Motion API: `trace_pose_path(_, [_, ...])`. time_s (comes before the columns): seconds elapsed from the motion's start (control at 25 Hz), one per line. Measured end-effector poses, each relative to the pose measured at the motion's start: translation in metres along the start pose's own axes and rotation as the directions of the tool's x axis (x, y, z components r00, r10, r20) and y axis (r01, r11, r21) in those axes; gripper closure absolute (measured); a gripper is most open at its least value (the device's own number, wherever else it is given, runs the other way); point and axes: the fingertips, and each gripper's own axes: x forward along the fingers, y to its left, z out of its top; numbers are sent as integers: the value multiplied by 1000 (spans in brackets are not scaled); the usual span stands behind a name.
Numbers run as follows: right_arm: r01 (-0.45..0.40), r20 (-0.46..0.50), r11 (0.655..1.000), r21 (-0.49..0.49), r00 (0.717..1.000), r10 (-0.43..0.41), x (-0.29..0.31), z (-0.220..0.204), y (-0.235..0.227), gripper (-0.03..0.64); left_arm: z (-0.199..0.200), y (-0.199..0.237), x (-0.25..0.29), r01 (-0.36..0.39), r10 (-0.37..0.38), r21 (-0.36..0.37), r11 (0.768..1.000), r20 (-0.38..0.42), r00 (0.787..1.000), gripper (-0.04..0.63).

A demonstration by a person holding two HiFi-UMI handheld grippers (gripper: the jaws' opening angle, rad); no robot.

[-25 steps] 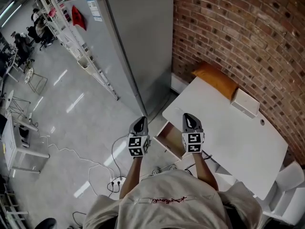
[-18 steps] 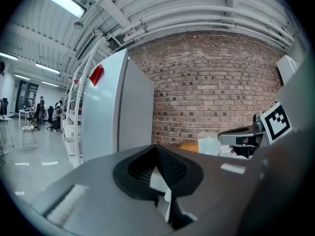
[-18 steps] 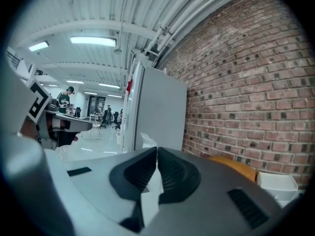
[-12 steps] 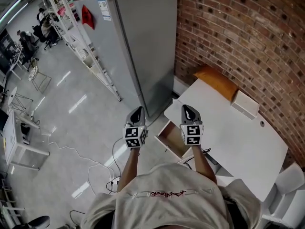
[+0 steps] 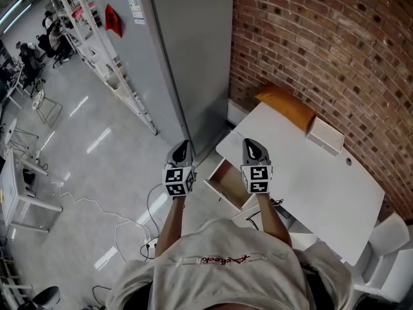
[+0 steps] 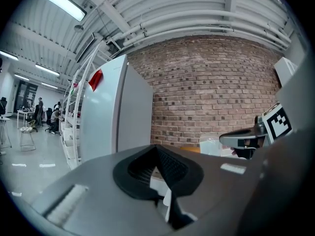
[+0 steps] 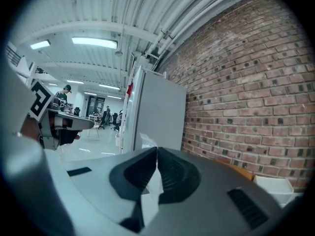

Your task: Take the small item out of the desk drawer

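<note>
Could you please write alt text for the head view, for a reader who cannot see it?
Seen from above, a person holds the left gripper and right gripper out near an open drawer at the corner of a white desk. An orange object and a white box lie on the desk by a brick wall.

Long ceiling lights (image 7: 93,42) fill the room with bright, even, cool light. They leave pale glare streaks on the shiny floor (image 5: 97,141), and the white desk (image 5: 310,179) looks nearly washed out. Shadows are faint and soft. Both gripper views are round fisheye pictures with black corners, and the brick wall (image 6: 211,87) bends toward their edges. The left gripper (image 6: 157,149) and right gripper (image 7: 156,150), close to the lens, look slightly soft.
</note>
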Motion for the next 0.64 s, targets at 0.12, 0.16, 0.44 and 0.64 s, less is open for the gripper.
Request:
trace_pose_path(0.12, [1,-7,1000,-2,1000,-1,-2,-3,0,601,-1,-3,-1,6,-6,2,1000,-3,1000,586])
trace_pose_path(0.16, [1,-11,1000,-2,1000,-2,-3,-4,0,601,-1,-3,-1,8,-8,2,1000,-3,1000,588])
trace_pose_path(0.44, [1,-23,1000,-1,1000,-1,-4,-7,7,601,-4,0,-5,11,-11,1,1000,-10,1000,588])
trace_pose_path(0.64, [2,-34,1000,4,999,-2,-3,-10,12,601,-4,3,-7,13,-13,0,1000,-10,1000,588])
